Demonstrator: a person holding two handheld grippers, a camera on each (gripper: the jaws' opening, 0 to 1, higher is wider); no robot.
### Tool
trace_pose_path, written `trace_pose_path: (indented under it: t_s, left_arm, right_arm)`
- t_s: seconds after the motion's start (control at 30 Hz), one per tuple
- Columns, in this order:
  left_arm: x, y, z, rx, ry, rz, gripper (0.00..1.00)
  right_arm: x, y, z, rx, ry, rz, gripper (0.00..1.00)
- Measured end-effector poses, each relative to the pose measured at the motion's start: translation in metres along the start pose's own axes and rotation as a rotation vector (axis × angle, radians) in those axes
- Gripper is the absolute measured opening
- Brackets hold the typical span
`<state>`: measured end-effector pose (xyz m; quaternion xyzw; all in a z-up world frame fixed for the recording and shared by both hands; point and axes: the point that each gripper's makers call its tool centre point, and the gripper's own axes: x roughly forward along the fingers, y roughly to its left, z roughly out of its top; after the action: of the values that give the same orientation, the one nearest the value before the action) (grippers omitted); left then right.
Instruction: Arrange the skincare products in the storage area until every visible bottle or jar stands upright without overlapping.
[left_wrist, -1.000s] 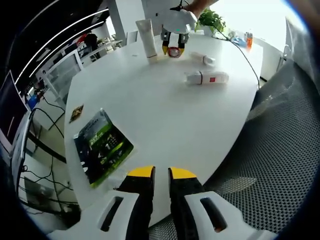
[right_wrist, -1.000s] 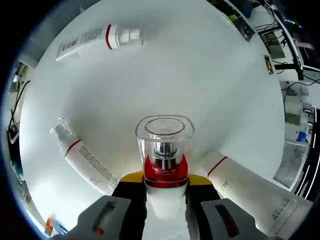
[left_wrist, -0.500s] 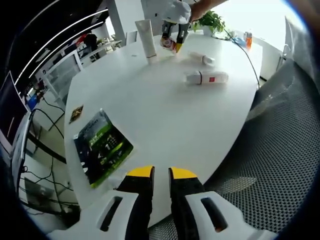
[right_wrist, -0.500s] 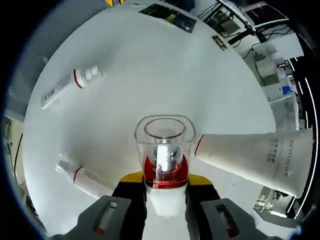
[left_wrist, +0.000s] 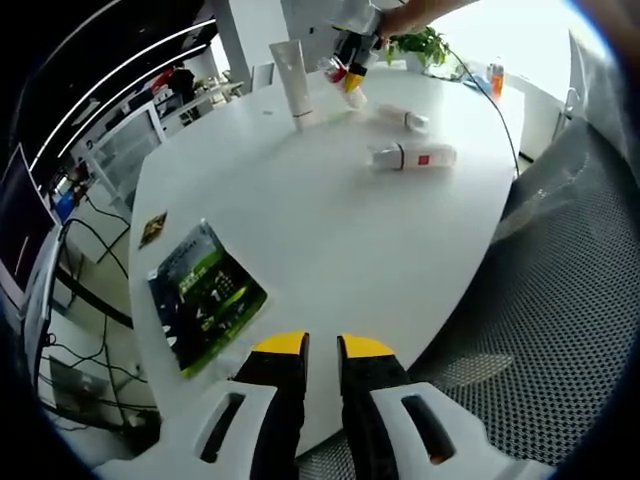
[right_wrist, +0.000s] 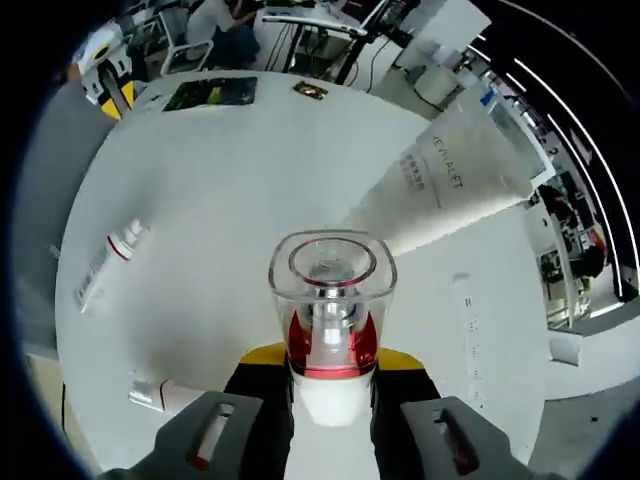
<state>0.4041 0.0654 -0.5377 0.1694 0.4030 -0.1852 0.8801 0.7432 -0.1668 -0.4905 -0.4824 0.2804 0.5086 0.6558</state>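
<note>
Pump bottle (right_wrist: 330, 330): base hidden between right gripper's jaws. Green packet (left_wrist: 203, 292): print too small to read. Far orange bottle (left_wrist: 497, 78): blurred.

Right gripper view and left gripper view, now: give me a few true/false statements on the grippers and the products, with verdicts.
1. The right gripper is shut on the clear-capped pump bottle. True.
2. The left gripper holds a tube. False: its jaws are nearly closed on nothing.
3. The tall white tube stands upright on the table. True.
4. Every product is upright. False: two tubes lie flat.
5. The green packet lies beside the flat tubes. False: it lies at the near edge.
</note>
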Motion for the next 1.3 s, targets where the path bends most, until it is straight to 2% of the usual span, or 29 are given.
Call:
trace_pose_path:
  t_s: [0.33,0.43,0.53,0.63,0.7,0.8,0.93,0.97,1.1,1.3]
  left_arm:
    - [-0.001,0.000,0.001,0.001,-0.002,-0.001,0.09]
    - [-0.001,-0.001,0.001,0.001,-0.001,-0.002,0.09]
    - [-0.001,-0.001,0.001,-0.002,-0.002,-0.003,0.09]
    - [-0.001,-0.001,0.001,0.000,-0.002,-0.004,0.09]
    - [-0.001,-0.001,0.001,-0.001,-0.003,-0.004,0.10]
    - [0.000,-0.001,0.001,-0.001,-0.005,-0.005,0.10]
    - [-0.001,-0.002,0.002,0.004,-0.006,-0.008,0.10]
    - [-0.001,-0.001,0.002,0.006,-0.008,-0.008,0.10]
    - [-0.001,-0.001,0.003,0.008,-0.013,-0.006,0.11]
    - [-0.002,-0.001,0.006,0.005,-0.027,-0.004,0.12]
  right_arm:
    - [-0.020,-0.013,-0.021,0.353,-0.096,-0.086,0.23]
    - [-0.024,-0.015,-0.025,0.410,-0.115,-0.101,0.23]
    - [-0.032,-0.020,-0.028,0.523,-0.170,-0.125,0.23]
    - [-0.043,-0.025,-0.030,0.662,-0.258,-0.147,0.23]
    - [-0.050,-0.026,-0.029,0.713,-0.297,-0.161,0.23]
    - [-0.059,-0.025,-0.026,0.755,-0.350,-0.164,0.23]
    - [-0.074,-0.017,-0.014,0.752,-0.413,-0.153,0.23]
    - [-0.081,-0.013,-0.006,0.761,-0.456,-0.143,0.23]
    - [-0.099,0.000,0.015,0.749,-0.536,-0.113,0.23]
    - [-0.138,0.022,0.051,0.767,-0.711,-0.070,0.24]
